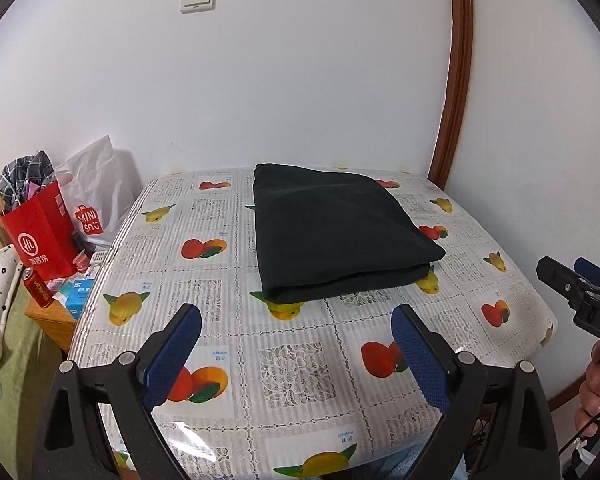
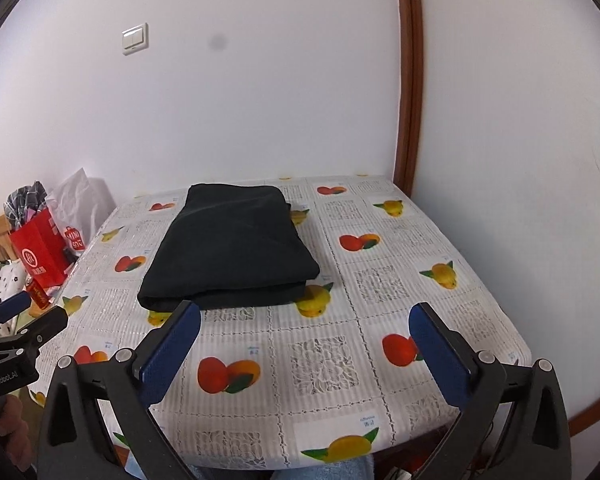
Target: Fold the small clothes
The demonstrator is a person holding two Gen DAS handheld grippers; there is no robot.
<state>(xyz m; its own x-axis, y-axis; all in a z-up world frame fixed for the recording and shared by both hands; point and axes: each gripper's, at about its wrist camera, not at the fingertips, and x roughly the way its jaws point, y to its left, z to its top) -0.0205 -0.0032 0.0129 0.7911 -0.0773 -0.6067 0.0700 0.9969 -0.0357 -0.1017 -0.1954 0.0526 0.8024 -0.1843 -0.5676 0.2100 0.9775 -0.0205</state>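
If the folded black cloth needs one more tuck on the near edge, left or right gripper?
Left, probably. The left gripper sits nearly centred on the folded black garment's near edge; the right gripper is offset past its corner. Both are open and empty.

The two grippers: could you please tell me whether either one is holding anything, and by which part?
Nothing is held. The left gripper and right gripper are open, short of the folded dark garment.

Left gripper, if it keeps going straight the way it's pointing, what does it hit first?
Most likely the near folded edge of the dark folded garment. The left gripper is open and empty, above the fruit-print tablecloth; pointing downward, it might touch the cloth just short of the garment. Depth is unclear.
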